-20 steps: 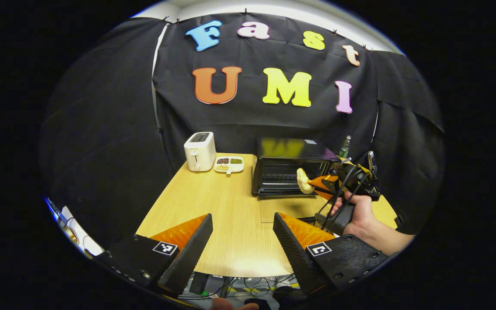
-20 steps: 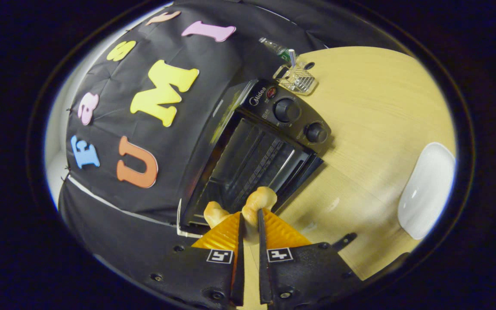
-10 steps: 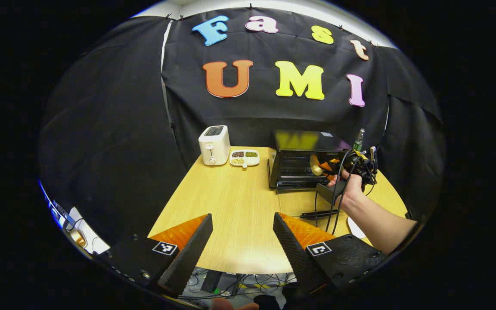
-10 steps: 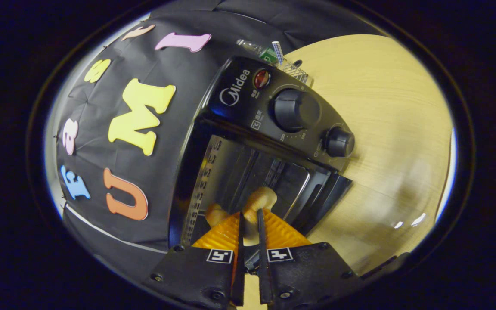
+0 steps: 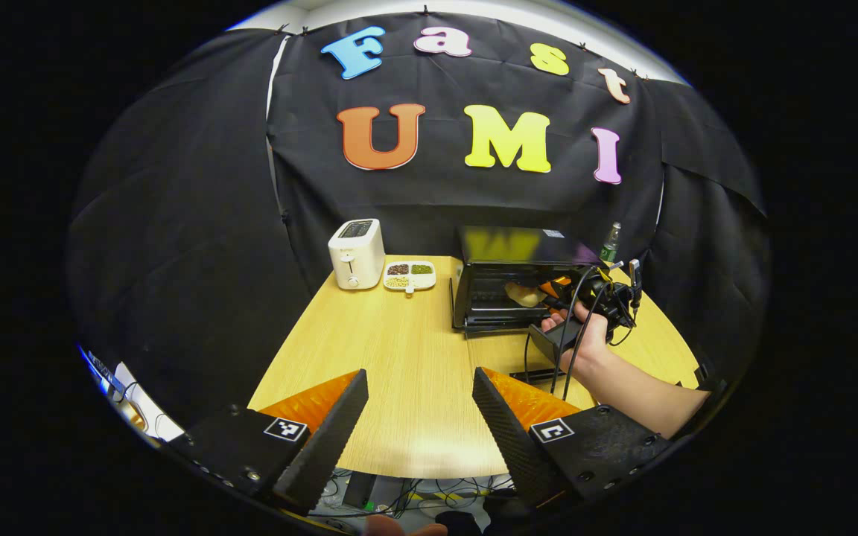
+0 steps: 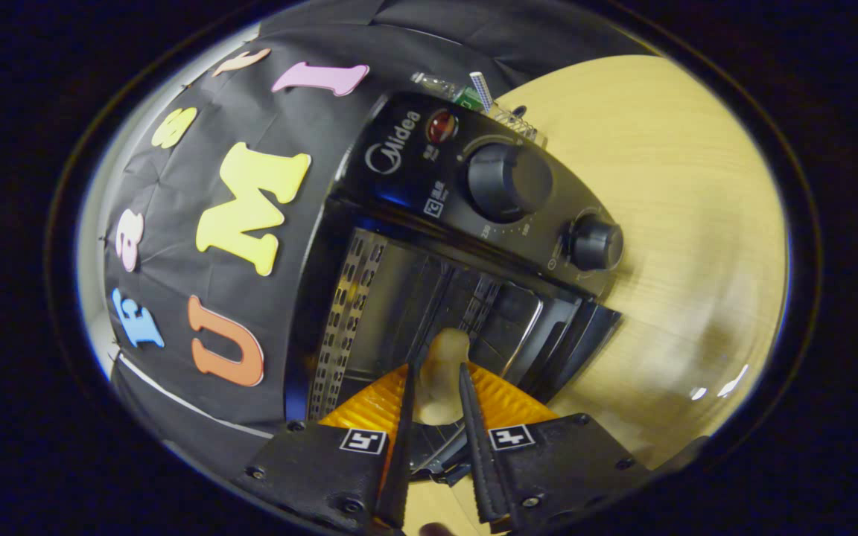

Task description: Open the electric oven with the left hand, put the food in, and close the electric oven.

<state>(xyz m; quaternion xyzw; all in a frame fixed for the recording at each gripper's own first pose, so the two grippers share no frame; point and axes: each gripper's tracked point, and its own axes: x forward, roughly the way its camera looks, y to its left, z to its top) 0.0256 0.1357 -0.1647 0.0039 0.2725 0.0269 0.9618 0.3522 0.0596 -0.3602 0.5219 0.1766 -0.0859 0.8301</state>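
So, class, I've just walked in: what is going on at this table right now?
A person is loading food into the open electric oven. The right gripper has the pale food between its fingers at the oven's mouth, the jaws slightly parted. The left gripper hangs open above the table, holding nothing. The door is not yet closed.

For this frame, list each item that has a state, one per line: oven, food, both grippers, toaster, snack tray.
Electric oven: door open, cavity exposed.
Food: inside the oven mouth, between the right gripper's fingers; contact unclear.
Right gripper: fingers slightly parted around the food.
Left gripper: open, holds nothing, over the table.
Toaster: upright, slots look empty.
Divided tray: compartments filled.
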